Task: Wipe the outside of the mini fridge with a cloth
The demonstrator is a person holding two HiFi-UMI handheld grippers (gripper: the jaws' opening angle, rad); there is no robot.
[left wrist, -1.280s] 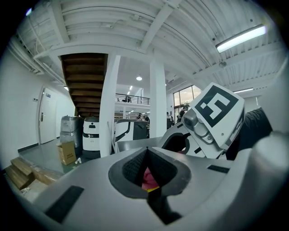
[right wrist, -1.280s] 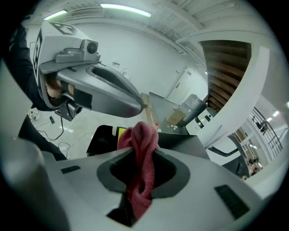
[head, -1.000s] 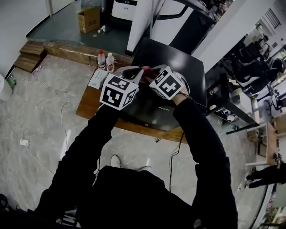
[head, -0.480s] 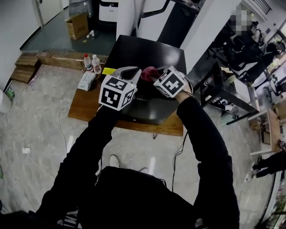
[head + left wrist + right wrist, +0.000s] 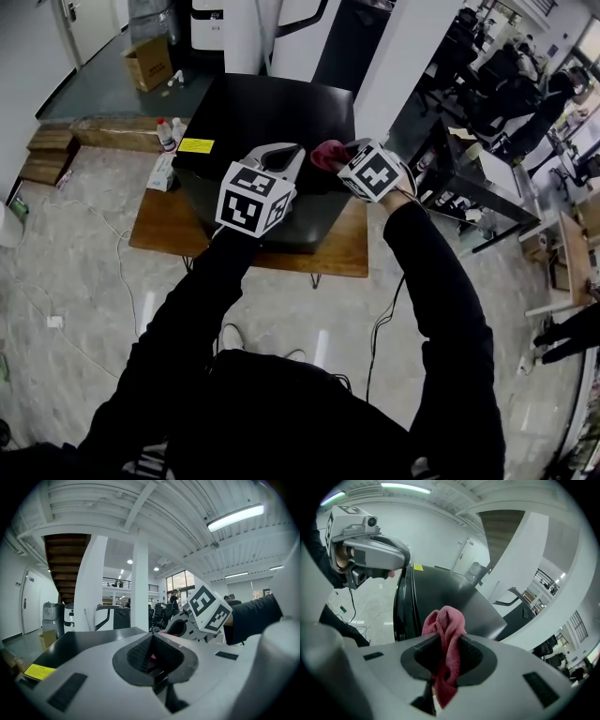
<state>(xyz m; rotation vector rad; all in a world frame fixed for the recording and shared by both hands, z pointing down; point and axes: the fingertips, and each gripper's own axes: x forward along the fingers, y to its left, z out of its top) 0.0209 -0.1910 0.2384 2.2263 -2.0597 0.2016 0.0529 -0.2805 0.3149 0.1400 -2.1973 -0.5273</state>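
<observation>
Your right hand-held gripper [image 5: 449, 641] is clamped on the red cloth [image 5: 446, 620], held over the top of the black mini fridge [image 5: 272, 108], which stands on the wooden bench [image 5: 349, 249]. Your left hand-held gripper [image 5: 152, 638] is closed and holds nothing.

We are in an open-plan office with a workshop feel. Past the white columns [image 5: 140, 583] we see desks [image 5: 450, 161] and office chairs [image 5: 497, 103] with people seated, a wooden staircase [image 5: 65, 559], a railed mezzanine [image 5: 126, 587] and strip lights [image 5: 236, 516] on a ribbed ceiling. White machines [image 5: 208, 19], a cardboard box [image 5: 148, 62] and a loose cable [image 5: 382, 323] share the polished stone floor [image 5: 75, 356].
</observation>
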